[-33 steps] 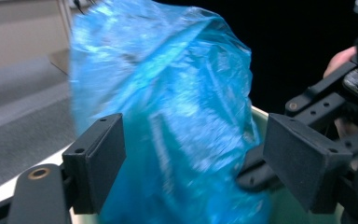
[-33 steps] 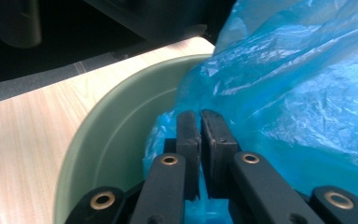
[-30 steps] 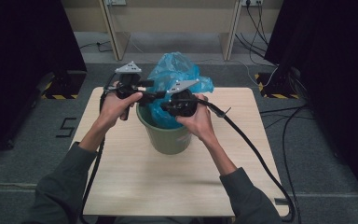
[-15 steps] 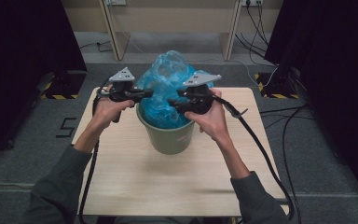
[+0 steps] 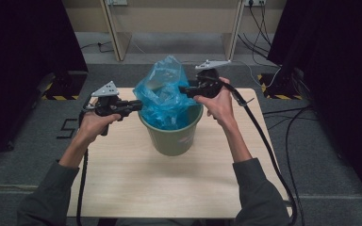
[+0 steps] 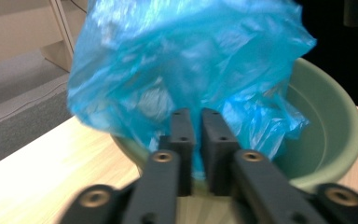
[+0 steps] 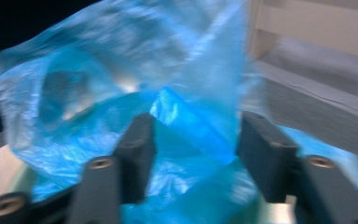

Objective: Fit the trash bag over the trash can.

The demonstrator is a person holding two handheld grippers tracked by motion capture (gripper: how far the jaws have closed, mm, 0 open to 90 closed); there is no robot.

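A green bucket (image 5: 172, 141) stands mid-table with a crumpled blue plastic bag (image 5: 162, 94) billowing out of it. My left gripper (image 5: 139, 104) points right at the bag's left edge, just outside the rim. In the left gripper view its jaws (image 6: 197, 116) stand almost together with a strip of the bag (image 6: 182, 60) pinched between them, in front of the bucket (image 6: 331, 140); they have just been opening slightly. My right gripper (image 5: 183, 89) reaches in from the right, above the rim. Its jaws (image 7: 196, 126) stand wide apart with loose bag film (image 7: 121, 70) between them, and have just been closing.
The pale wooden table (image 5: 169, 188) has bare room in front of the bucket. The right gripper's cable (image 5: 264, 141) trails over the table's right side. Wooden furniture legs (image 5: 113, 33) and floor cables (image 5: 292, 113) lie beyond, with dark curtains at both sides.
Both hands have drawn apart from above the bucket: the left gripper went left and down, the right went right and back. The bag has spread wider between them.
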